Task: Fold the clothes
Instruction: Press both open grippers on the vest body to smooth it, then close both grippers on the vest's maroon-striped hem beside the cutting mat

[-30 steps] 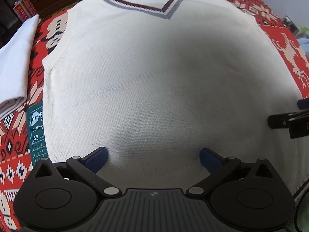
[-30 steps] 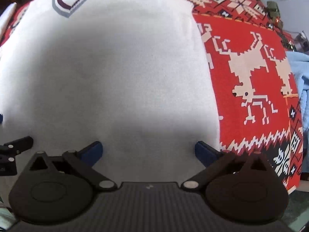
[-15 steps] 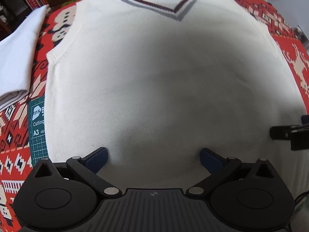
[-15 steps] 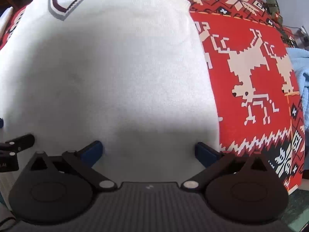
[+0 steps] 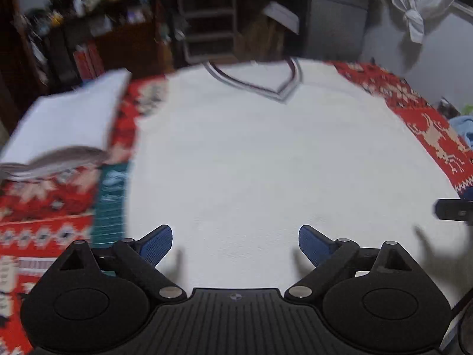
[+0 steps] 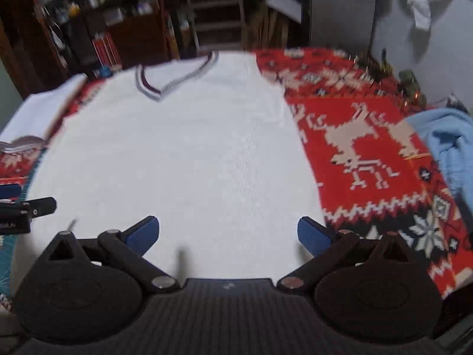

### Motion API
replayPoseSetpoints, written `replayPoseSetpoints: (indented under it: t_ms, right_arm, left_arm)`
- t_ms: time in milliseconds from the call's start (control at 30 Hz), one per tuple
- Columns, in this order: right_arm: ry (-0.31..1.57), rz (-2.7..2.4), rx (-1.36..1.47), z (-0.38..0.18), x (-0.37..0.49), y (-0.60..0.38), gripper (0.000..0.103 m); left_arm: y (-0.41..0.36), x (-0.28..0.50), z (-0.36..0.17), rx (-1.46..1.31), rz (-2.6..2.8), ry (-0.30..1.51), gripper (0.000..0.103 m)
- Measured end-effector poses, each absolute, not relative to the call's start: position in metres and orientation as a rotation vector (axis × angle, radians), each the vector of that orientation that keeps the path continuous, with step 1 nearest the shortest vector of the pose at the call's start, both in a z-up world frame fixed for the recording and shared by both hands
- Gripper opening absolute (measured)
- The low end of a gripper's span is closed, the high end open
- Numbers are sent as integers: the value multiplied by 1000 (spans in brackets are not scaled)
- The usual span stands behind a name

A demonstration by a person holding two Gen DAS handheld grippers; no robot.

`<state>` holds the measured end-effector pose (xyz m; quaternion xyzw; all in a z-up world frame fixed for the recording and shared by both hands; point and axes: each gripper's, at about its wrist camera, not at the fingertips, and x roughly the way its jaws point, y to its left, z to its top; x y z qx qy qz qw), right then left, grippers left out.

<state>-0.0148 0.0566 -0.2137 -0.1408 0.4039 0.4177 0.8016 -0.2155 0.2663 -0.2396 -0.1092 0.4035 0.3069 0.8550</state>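
Both views have tilted up since a second ago, revealing shelves beyond the white vest (image 5: 266, 153), spread flat on the red patterned cloth (image 6: 369, 136). Left gripper (image 5: 235, 241) and right gripper (image 6: 228, 233) hover spread wide, empty, over its blurred lower part; the hem is hidden.

Both tongs (image 5: 235, 244) (image 6: 227, 235) have lifted and tilted up from the vest (image 5: 266, 162).
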Motion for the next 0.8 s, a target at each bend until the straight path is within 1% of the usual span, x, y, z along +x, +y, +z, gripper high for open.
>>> replayPoseSetpoints:
  t_ms: [133, 167, 200, 233, 267, 300, 333, 367, 400, 433, 500, 600, 700, 800]
  right_arm:
    - [851, 931, -240, -194, -31, 13, 100]
    - [852, 930, -217, -194, -31, 3, 97]
    - [855, 927, -196, -196, -30, -7, 92]
    - [865, 914, -177, -203, -26, -16, 88]
    - [875, 901, -159, -209, -23, -25, 81]
    - [885, 888, -140, -215, -19, -34, 73]
    - [897, 873, -124, -221, -16, -42, 68]
    - [918, 852, -115, -225, -13, -47, 58]
    - [936, 835, -110, -230, -11, -52, 51]
    - [944, 825, -118, -236, -7, -54, 48]
    - [958, 814, -120, -245, -2, -61, 39]
    - [998, 817, -71, -253, 2, -73, 32]
    - [1057, 818, 7, -262, 9, -84, 31]
    - [1095, 829, 72, -265, 13, -90, 33]
  left_arm:
    - [259, -260, -210, -249, 651, 831, 93]
    - [260, -271, -209, -283, 651, 830, 93]
    - [261, -281, -209, -321, 651, 828, 93]
    - [263, -292, -213, -373, 646, 830, 86]
    - [264, -301, -219, -419, 643, 835, 81]
    - [266, -307, -226, -467, 650, 852, 71]
    - [269, -313, -233, -515, 658, 871, 57]
    - [271, -319, -241, -563, 666, 889, 51]
    - [271, -324, -246, -599, 658, 899, 45]
    - [271, -329, -251, -633, 648, 907, 42]
    - [268, -339, -253, -680, 614, 892, 40]
    - [268, -345, -259, -764, 557, 877, 40]
    - [272, -346, -271, -857, 523, 872, 36]
    - [280, -350, -279, -952, 482, 838, 35]
